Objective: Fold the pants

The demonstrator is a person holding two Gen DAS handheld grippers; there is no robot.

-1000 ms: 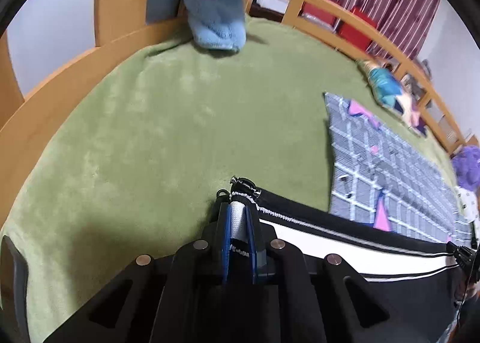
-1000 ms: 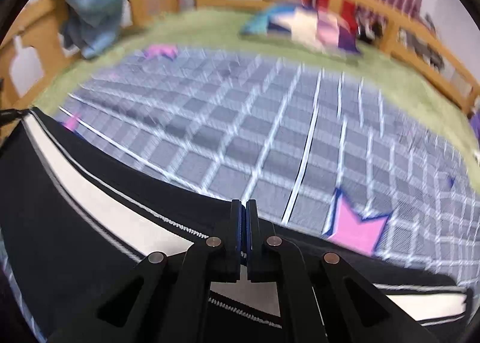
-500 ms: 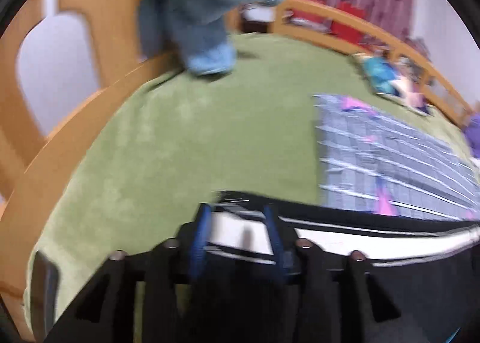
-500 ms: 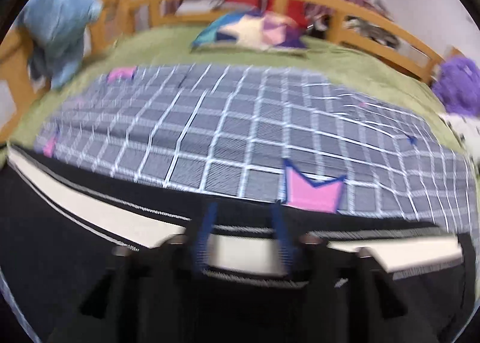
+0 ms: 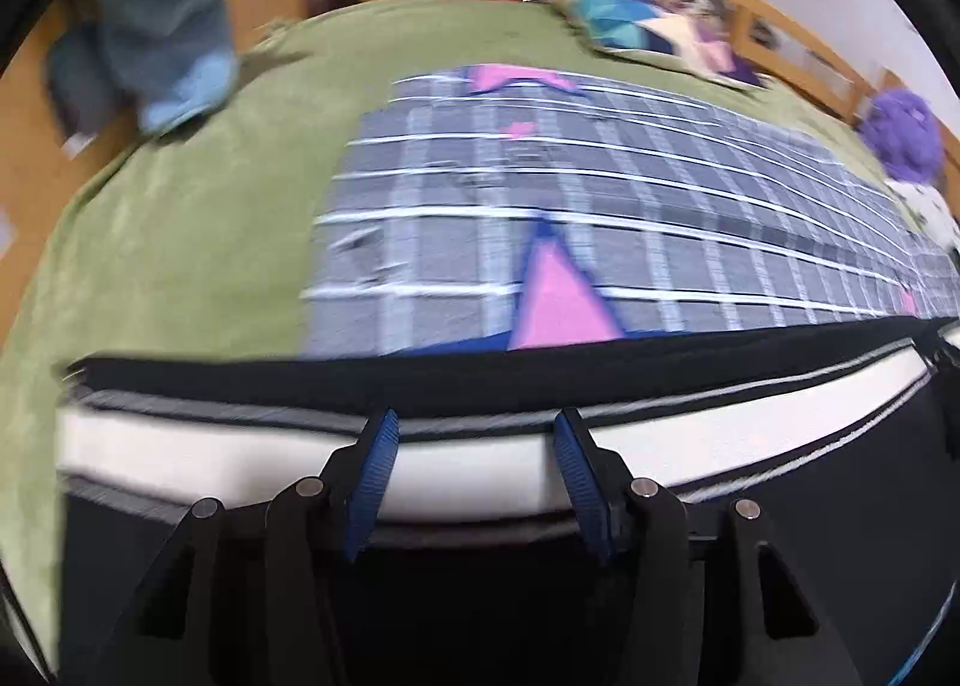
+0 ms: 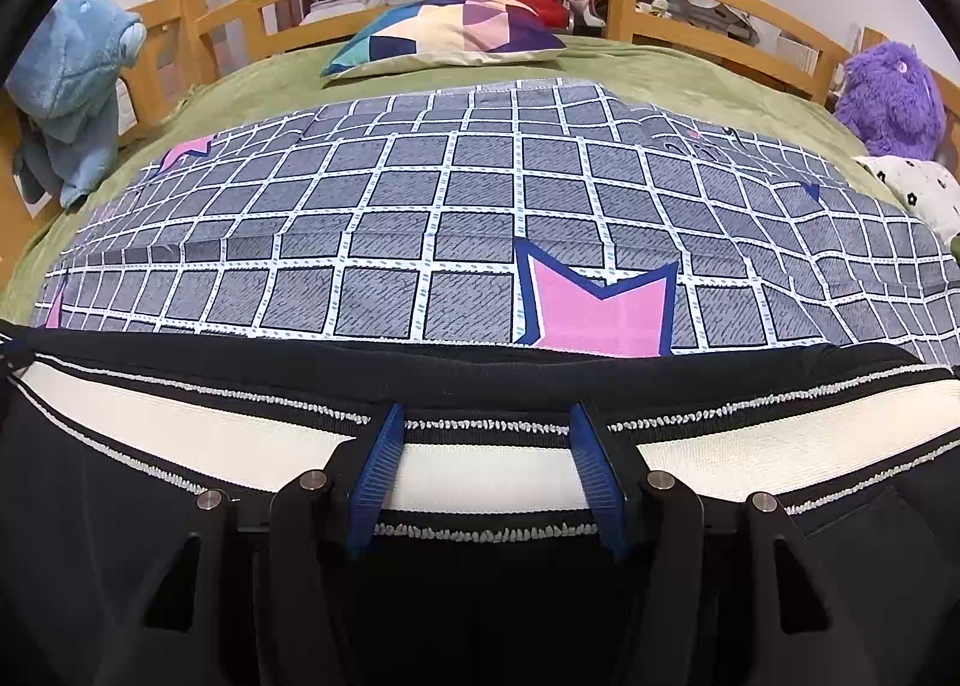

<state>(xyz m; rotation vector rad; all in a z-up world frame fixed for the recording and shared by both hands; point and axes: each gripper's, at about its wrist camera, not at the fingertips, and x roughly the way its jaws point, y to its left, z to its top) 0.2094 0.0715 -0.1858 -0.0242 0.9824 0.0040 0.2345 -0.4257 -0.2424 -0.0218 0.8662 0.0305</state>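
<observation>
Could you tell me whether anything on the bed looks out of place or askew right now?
Nothing stands out. The black pants lie flat across the near edge of the checked quilt, their white stripe running straight. The left gripper and right gripper have just been opening and press on nothing. The pillow sits neatly.

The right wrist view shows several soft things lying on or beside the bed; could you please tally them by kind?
Pants: 1, black pants with a white stripe.
Bed covers: 2, green blanket, grey checked sheet.
Pillows: 2, patchwork pillow, white flowered pillow.
Plush toys: 2, blue plush, purple plush.
Total: 7.
</observation>
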